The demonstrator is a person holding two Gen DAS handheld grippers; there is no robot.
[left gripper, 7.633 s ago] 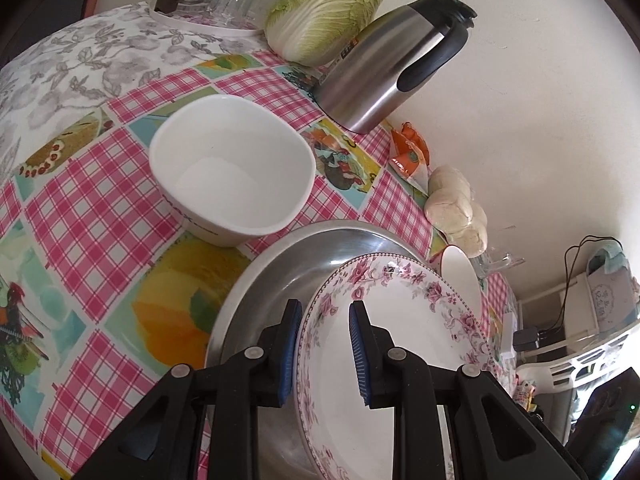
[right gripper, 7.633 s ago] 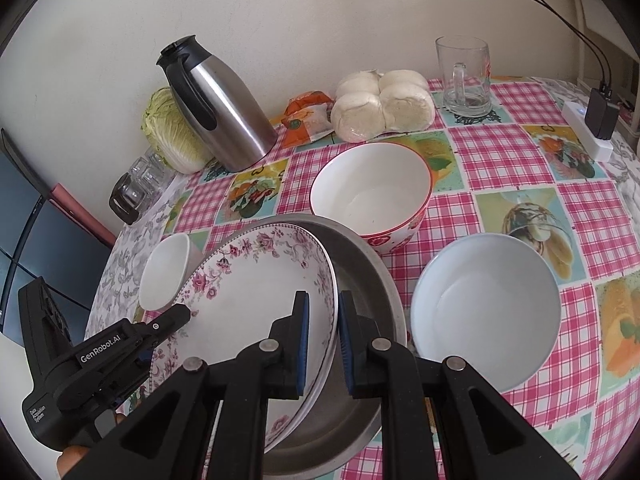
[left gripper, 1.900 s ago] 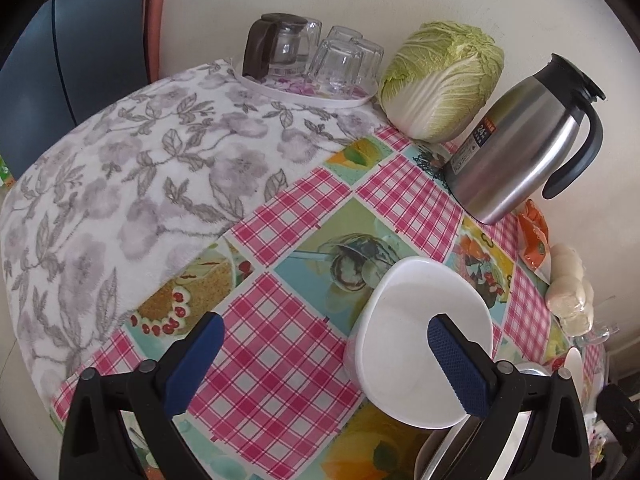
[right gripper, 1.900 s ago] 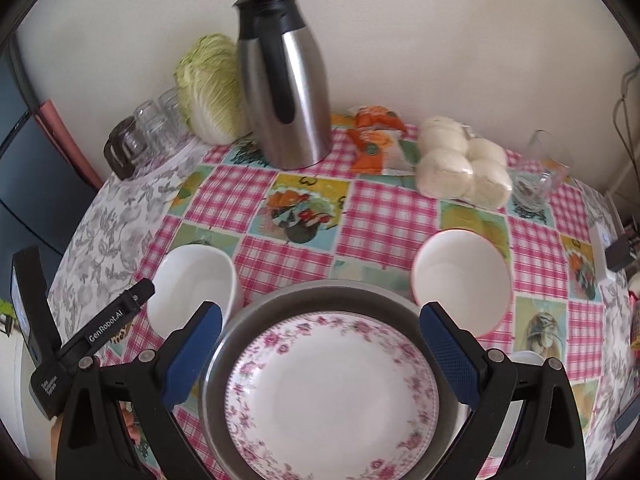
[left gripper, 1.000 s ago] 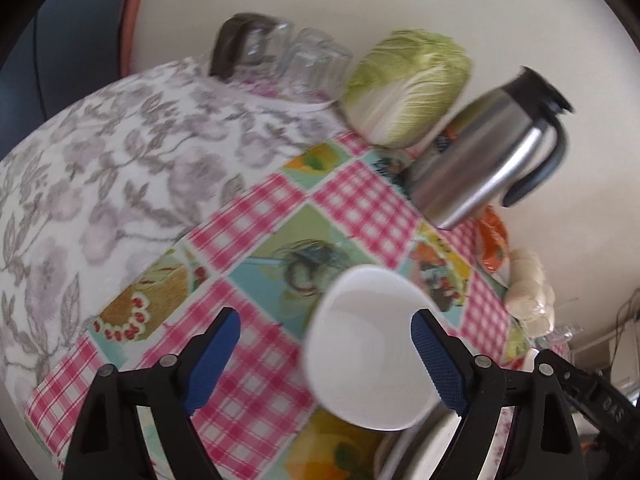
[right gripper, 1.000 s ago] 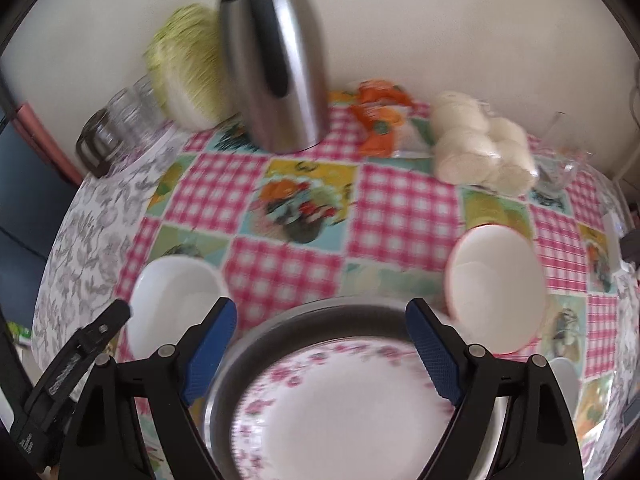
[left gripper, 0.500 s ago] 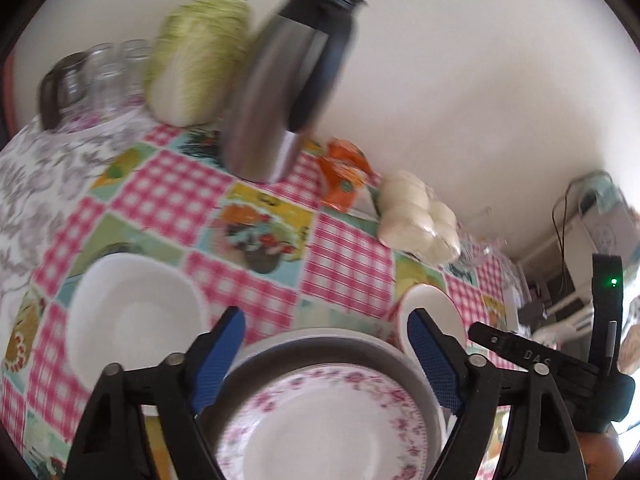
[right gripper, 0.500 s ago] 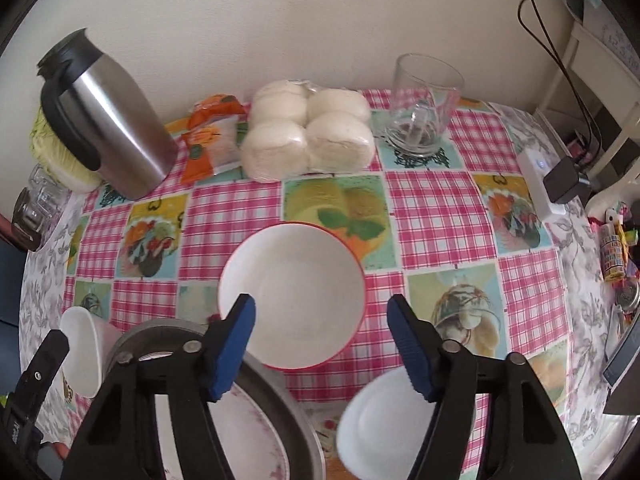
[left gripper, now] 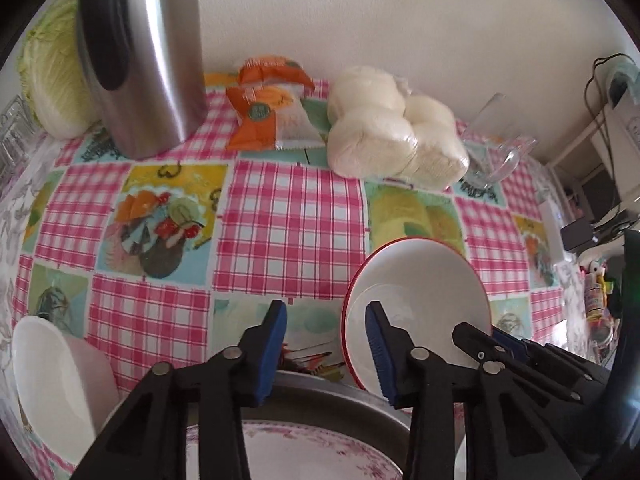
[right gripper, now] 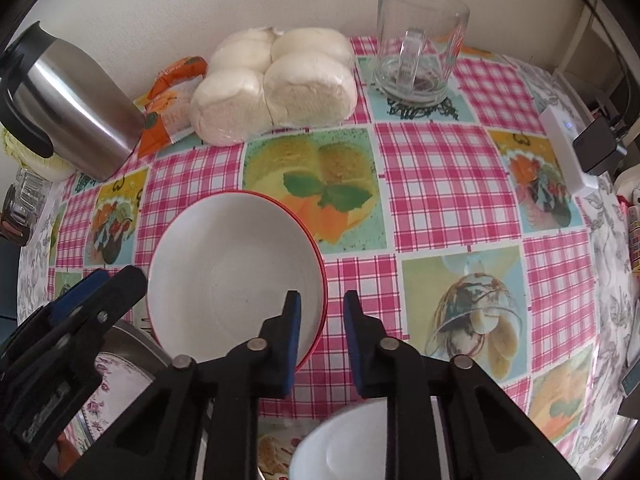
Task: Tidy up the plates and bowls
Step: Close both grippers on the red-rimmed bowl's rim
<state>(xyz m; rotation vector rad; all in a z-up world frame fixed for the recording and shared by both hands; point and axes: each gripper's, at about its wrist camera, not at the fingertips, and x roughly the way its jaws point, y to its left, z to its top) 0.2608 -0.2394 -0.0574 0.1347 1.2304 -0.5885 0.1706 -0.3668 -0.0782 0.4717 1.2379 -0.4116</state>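
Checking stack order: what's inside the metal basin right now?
The floral plate lies inside the metal basin. Only slices of both show past the gripper bodies; anything under the plate is covered.

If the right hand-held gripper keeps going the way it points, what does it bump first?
Probably the rim of the red-rimmed bowl: the right hand-held gripper straddles that rim, though its height above it is unclear.
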